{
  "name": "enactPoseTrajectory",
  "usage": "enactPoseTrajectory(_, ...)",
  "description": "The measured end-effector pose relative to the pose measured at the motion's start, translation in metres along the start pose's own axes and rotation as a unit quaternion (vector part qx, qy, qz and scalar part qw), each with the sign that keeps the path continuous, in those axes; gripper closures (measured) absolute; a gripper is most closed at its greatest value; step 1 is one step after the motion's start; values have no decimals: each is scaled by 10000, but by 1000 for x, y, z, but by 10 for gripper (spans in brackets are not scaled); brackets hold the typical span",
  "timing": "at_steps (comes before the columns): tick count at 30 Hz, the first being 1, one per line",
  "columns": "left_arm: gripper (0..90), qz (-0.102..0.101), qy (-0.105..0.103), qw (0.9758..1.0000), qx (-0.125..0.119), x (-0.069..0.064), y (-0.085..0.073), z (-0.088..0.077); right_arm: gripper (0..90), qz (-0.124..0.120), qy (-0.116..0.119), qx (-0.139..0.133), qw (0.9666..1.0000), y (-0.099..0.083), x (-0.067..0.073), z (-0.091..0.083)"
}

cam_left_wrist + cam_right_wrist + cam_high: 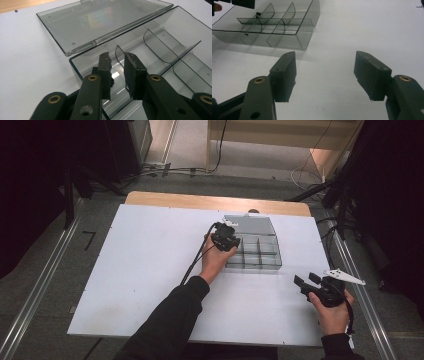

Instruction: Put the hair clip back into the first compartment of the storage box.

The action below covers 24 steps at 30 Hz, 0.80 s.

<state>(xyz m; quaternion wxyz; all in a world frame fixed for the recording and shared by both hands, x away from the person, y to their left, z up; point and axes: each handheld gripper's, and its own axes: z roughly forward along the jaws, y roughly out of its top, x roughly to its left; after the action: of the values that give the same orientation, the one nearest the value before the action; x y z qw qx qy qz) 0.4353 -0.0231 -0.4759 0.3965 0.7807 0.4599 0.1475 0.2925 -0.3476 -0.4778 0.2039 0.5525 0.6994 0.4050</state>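
Observation:
A smoky clear compartment box (255, 265) lies at centre right of the white board, its lid (250, 224) folded back flat behind it. My left gripper (226, 241) hovers over the box's left end. In the left gripper view its jaws (117, 56) stand open by a narrow gap above the near-left compartment of the box (75, 66). A small dark piece (113, 83) lies below, beside the left jaw. My right gripper (306, 280) rests open and empty near the board's front right. The right gripper view has its jaws (325, 55) wide apart over bare board, with the box (304, 37) and the dark piece (257, 13) ahead.
Curved dividers (160, 47) split the box into several compartments. The white board (150, 270) lies on a wooden table (200, 200). Metal rails (45, 280) run along both sides, and cables (175, 170) trail on the floor behind.

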Motion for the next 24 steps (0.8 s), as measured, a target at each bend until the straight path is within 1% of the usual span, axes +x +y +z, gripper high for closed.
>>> enactPoseTrajectory(3,764,22,-31,10000,3,-1,0,-3,326,-2,2,-1,10000,0,0,0)
enactPoseTrajectory(7,747,-3,-70,10000,-51,-1,0,-9,326,-2,-12,18,10000,0,0,0)
enactPoseTrajectory(11,727,-95,-136,9998,-87,2,-3,-16,326,-16,-20,17,10000,0,0,0)
enactPoseTrajectory(15,720,-229,-168,9994,-184,6,-7,-28,326,-17,-39,44,10000,0,1,1)
enactPoseTrajectory(18,687,-270,-184,9992,-226,10,-9,-38,325,-34,-51,56,10000,-1,2,1)
enactPoseTrajectory(20,673,-344,-218,9987,-302,12,-11,-45,326,-51,-55,57,10000,-1,2,1)
enactPoseTrajectory(24,660,-362,-193,9986,-337,16,-14,-58,325,-64,-67,69,9999,-1,3,1)
